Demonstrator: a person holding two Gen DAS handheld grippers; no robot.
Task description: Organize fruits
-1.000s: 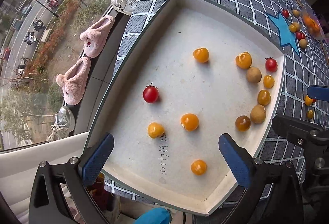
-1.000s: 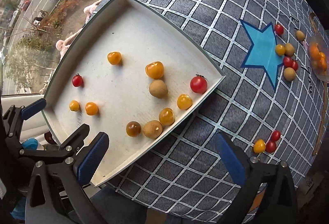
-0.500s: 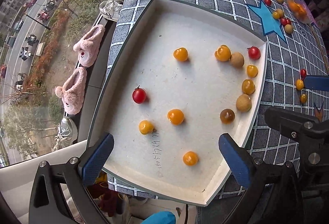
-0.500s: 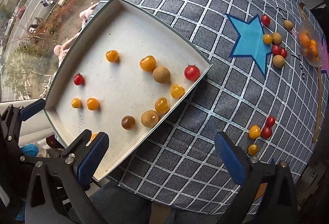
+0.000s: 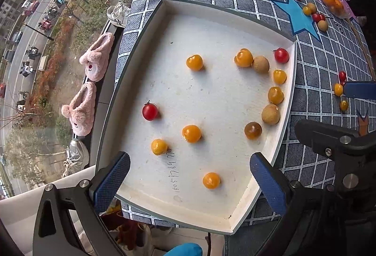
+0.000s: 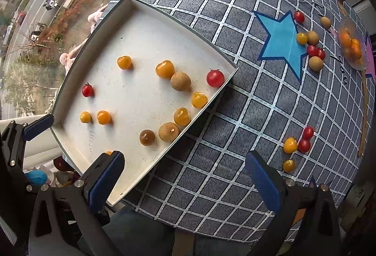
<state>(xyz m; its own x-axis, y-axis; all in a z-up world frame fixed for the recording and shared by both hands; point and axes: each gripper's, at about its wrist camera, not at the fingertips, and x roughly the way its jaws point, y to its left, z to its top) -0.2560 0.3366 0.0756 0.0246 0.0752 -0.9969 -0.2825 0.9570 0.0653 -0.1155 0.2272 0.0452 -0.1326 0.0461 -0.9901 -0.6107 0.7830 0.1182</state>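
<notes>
A white tray (image 5: 211,28) (image 6: 141,28) on the checked tablecloth holds several yellow and red cherry tomatoes and brown longans, such as a red tomato (image 5: 149,111) and a longan (image 6: 180,81). More fruits lie loose on the cloth: a cluster by the blue star (image 6: 312,44) and a small group (image 6: 297,143) near my right gripper. My left gripper (image 5: 188,178) is open and empty above the tray's near edge. My right gripper (image 6: 185,176) is open and empty above the tray's corner and the cloth.
A clear bowl with orange fruits (image 6: 352,44) stands at the far right, with a wooden stick (image 6: 365,115) beside it. The table edge drops off on the left to a window ledge with pink slippers (image 5: 96,56).
Both grippers have pulled back and up from the table, so the tray and fruits look smaller. Both stay open. No fruit has moved.
</notes>
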